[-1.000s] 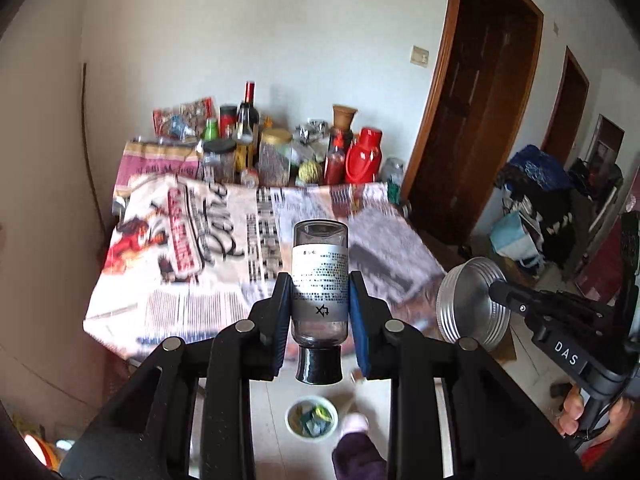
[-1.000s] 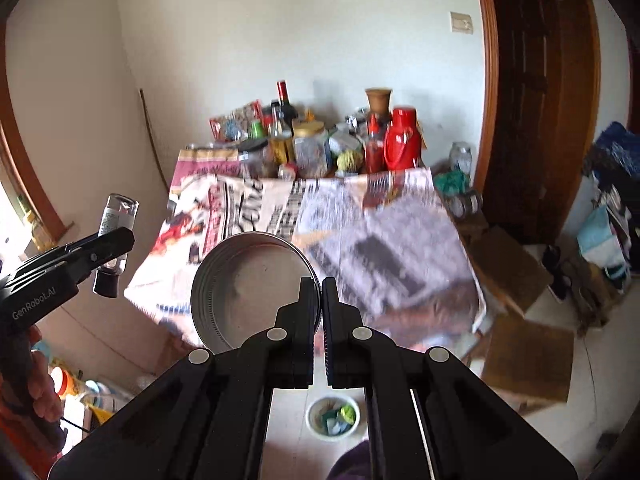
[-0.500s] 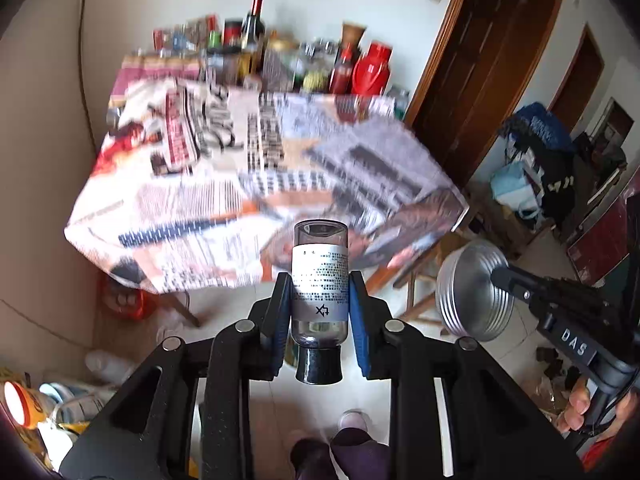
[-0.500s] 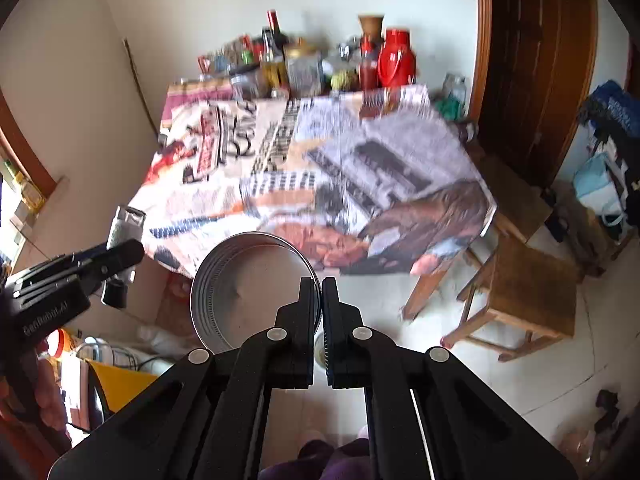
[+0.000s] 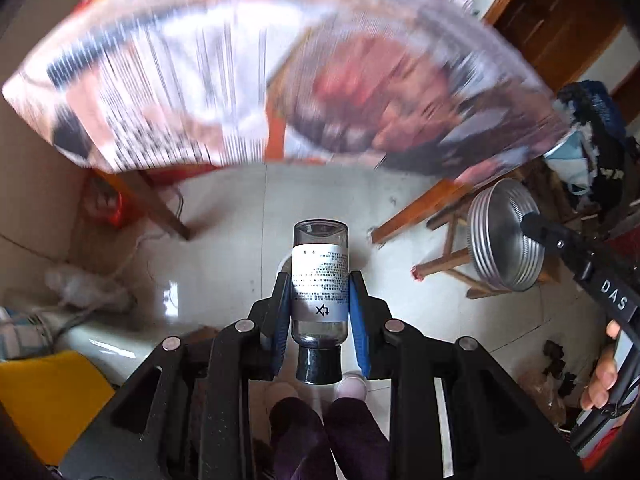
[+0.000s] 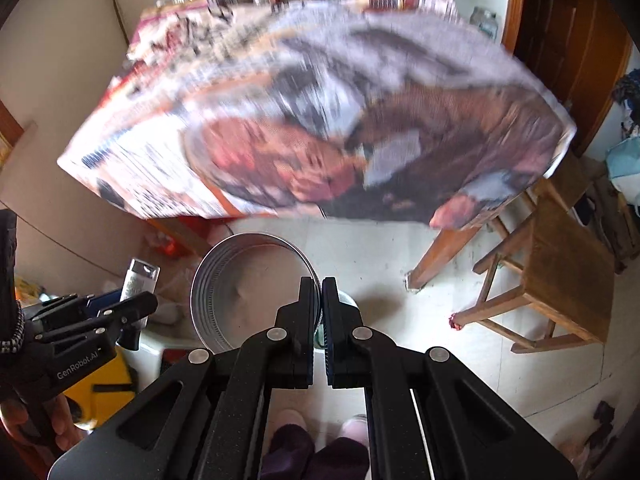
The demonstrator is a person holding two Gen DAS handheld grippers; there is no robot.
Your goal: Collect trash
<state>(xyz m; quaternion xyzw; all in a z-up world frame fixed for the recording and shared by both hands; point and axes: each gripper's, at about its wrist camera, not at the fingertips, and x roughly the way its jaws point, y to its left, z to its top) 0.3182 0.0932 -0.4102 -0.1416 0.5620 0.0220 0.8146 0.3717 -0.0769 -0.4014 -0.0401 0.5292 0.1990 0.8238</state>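
Both tools have sunk floorward, left tool gripping the bottle, right tool clamping the tin lid; binning remains.

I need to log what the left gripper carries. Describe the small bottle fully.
The bottle is small, of clear dark-tinted glass or plastic, with a white-to-grey label of fine black print and a black cap. It is held cap toward the camera, base pointing away toward the floor. The left gripper clamps it, blue-padded fingers pressing both label sides. Nothing else touches it.

Bare floor ahead, table leg left, stool right, probably passable
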